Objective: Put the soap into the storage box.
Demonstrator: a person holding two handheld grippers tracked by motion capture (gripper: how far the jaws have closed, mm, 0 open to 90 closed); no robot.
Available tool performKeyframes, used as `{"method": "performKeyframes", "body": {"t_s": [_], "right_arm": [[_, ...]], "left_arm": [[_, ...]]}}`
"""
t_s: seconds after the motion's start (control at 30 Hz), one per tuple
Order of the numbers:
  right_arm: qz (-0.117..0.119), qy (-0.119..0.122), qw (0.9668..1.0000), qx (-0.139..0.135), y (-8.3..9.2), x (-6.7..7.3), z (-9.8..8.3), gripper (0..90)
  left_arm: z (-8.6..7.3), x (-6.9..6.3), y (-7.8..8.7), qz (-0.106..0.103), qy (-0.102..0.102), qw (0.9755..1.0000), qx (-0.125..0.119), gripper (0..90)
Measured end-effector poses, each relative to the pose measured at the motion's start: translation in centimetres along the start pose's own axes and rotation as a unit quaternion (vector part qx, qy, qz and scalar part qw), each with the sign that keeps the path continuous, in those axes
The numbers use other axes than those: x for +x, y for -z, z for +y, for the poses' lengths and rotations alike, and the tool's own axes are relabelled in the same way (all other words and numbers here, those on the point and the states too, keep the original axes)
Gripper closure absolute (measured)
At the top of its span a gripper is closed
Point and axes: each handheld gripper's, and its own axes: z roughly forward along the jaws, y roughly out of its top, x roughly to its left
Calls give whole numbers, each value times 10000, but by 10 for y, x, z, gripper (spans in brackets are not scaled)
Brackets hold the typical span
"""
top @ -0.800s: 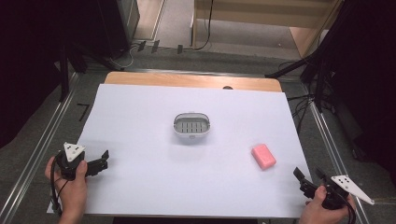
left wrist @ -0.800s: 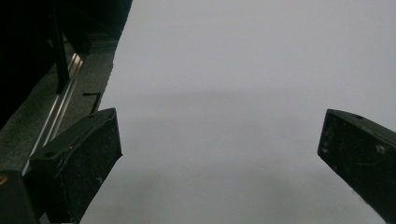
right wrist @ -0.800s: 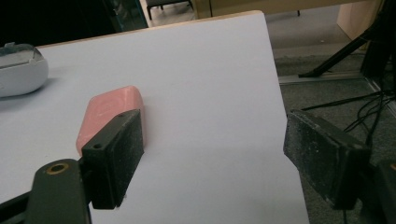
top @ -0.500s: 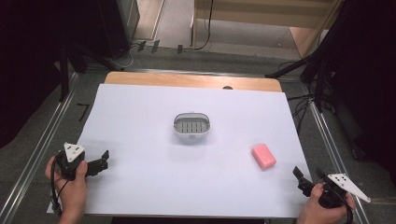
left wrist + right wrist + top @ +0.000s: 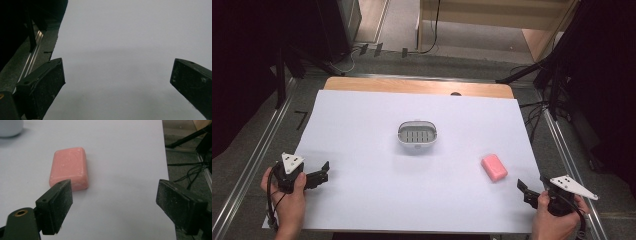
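Observation:
A pink bar of soap (image 5: 494, 167) lies flat on the white table at the right. A grey oval soap dish (image 5: 417, 136) with a slotted floor stands at the table's middle. My right gripper (image 5: 523, 191) rests near the front right corner, a short way behind and to the right of the soap. In the right gripper view the soap (image 5: 68, 168) lies just beyond the left pad, and the right gripper (image 5: 115, 200) is open with nothing between its jaws. My left gripper (image 5: 323, 172) sits at the front left, also open (image 5: 117, 80) over bare table.
The table's right edge (image 5: 167, 177) runs close past the right jaw, with cables on the floor beyond. A metal rail (image 5: 257, 155) borders the table on the left. The soap dish's rim (image 5: 10, 127) shows at the top left of the right gripper view.
The right gripper has edged slightly left toward the soap. The left hand, the soap and the dish have kept still.

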Motion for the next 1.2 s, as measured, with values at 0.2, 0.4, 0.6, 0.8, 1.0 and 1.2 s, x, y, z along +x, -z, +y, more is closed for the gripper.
{"method": "performKeyframes", "body": {"t_s": [0.2, 0.4, 0.6, 0.8, 1.0, 1.2], "right_arm": [[-183, 370, 9974, 598, -6, 8, 13, 131], [-229, 631, 9910, 1154, -15, 13, 22, 115], [-33, 765, 9831, 1662, -26, 19, 30, 69], [46, 987, 9725, 2108, -37, 28, 39, 23], [91, 948, 9673, 2352, -44, 32, 43, 21], [155, 1021, 9597, 2613, -51, 39, 50, 0]], "left_arm": [[0, -1, 0, 2, -35, 10000, 22, 1], [0, -1, -1, -20, -49, 10000, 42, 1], [0, 0, -1, -56, -15, 10000, 21, 1], [0, -1, -1, -60, -53, 10000, 34, 0], [0, 0, -1, -81, -51, 9999, 38, 0], [0, -1, -1, -96, -56, 9999, 31, 0]]}}
